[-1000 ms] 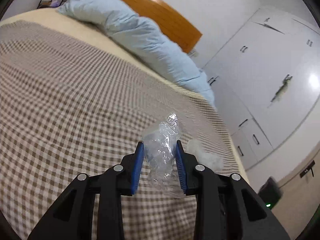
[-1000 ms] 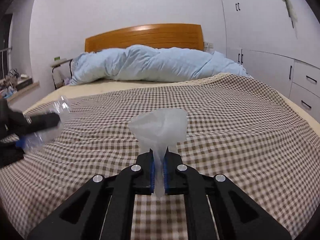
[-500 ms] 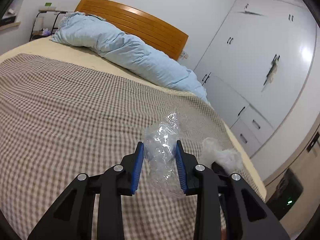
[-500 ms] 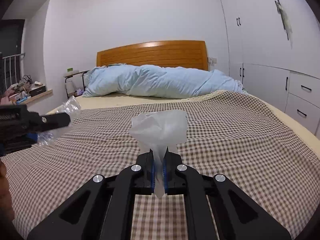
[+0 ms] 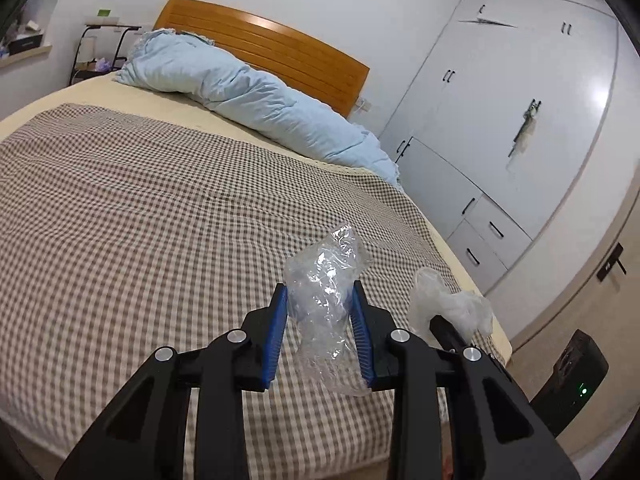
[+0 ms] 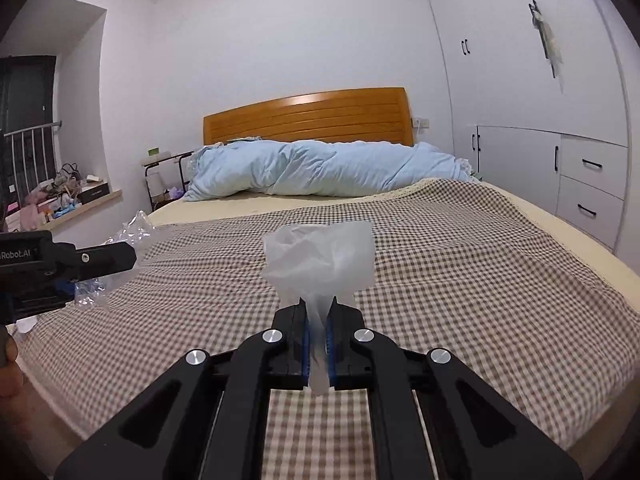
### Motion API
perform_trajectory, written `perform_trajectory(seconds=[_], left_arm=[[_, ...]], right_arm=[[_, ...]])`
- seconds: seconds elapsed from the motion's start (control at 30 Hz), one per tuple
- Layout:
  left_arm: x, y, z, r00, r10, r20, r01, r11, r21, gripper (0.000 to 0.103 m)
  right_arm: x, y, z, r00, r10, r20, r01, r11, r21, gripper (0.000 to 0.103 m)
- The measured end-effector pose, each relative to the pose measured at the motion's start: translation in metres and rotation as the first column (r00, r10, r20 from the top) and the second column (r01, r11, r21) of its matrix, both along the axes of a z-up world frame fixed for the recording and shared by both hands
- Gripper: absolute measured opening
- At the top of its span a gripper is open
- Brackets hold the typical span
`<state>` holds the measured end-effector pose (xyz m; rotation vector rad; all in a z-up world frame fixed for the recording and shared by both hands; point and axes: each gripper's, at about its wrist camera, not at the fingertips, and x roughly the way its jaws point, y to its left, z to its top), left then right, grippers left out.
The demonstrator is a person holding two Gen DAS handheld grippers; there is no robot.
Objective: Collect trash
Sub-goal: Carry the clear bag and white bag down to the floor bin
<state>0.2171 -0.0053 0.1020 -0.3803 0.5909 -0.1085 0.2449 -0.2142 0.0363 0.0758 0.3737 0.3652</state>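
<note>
A crumpled clear plastic wrapper (image 5: pixel 326 300) is pinched between the blue pads of my left gripper (image 5: pixel 320 296), held above the foot of the checked bedspread (image 5: pixel 140 220). My right gripper (image 6: pixel 318 308) is shut on a scrunched white plastic bag (image 6: pixel 320 260), whose bulk puffs out above the fingertips. In the left wrist view the white bag (image 5: pixel 448 304) and the tip of the right gripper show to the right. In the right wrist view the left gripper (image 6: pixel 120 258) reaches in from the left with the clear wrapper (image 6: pixel 134 232).
A light blue duvet (image 6: pixel 320 168) lies bunched along the wooden headboard (image 6: pixel 308 114). White wardrobes and drawers (image 5: pixel 500 140) line the right wall. A black device with a green light (image 5: pixel 576 380) stands on the floor by the bed's corner. A cluttered windowsill (image 6: pixel 60 196) is at left.
Both grippers have pulled back from the bed and risen, each keeping its hold; more of the room and the bed's foot edge now shows. The right gripper's bag has come closer beside the left gripper.
</note>
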Motion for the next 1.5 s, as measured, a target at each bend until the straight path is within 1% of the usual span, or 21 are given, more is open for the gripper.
perform_trajectory(seconds=[0.13,0.27,0.33,0.57,0.77,0.87,1.13,1.23,1.3,1.5], left_arm=[[-0.028,-0.006,0.002,1.0,-0.013,-0.004,0.013,1.0,0.013,0.029],[-0.055,-0.007,0.0,0.999,-0.033,-0.01,0.033,0.999,-0.007,0.029],[-0.067,-0.009,-0.002,0.999,-0.043,-0.017,0.043,0.999,-0.004,0.029],[-0.104,-0.013,-0.012,0.996,-0.074,-0.044,0.074,0.997,-0.001,0.029],[-0.132,-0.018,-0.024,0.995,-0.088,-0.055,0.09,0.995,0.045,0.029],[-0.144,-0.022,-0.034,0.993,-0.104,-0.055,0.108,0.992,0.061,0.029],[-0.17,-0.034,-0.071,0.984,-0.149,-0.096,0.16,0.98,0.121,0.029],[-0.174,-0.037,-0.088,0.978,-0.164,-0.126,0.18,0.975,0.129,0.029],[-0.177,-0.037,-0.099,0.974,-0.175,-0.146,0.195,0.972,0.13,0.029],[-0.185,-0.043,-0.136,0.959,-0.197,-0.202,0.23,0.96,0.157,0.029]], right_arm=[[-0.026,-0.001,0.003,1.0,0.005,-0.013,-0.005,1.0,0.018,0.006],[-0.052,0.001,0.003,1.0,0.012,-0.019,-0.012,1.0,0.0,0.006],[-0.062,0.001,0.002,1.0,0.013,-0.019,-0.014,1.0,-0.004,0.006],[-0.095,-0.004,-0.018,0.998,0.018,-0.056,-0.02,0.999,-0.033,0.006],[-0.117,-0.006,-0.035,0.996,0.018,-0.088,-0.022,0.999,-0.043,0.006],[-0.127,-0.006,-0.047,0.994,0.023,-0.106,-0.029,0.998,-0.055,0.006],[-0.155,-0.006,-0.076,0.984,0.04,-0.175,-0.053,0.996,-0.07,0.006],[-0.163,-0.006,-0.089,0.977,0.049,-0.209,-0.066,0.995,-0.078,0.006],[-0.17,-0.003,-0.099,0.973,0.052,-0.224,-0.076,0.992,-0.1,0.006],[-0.186,-0.004,-0.121,0.966,0.061,-0.252,-0.1,0.984,-0.145,0.006]])
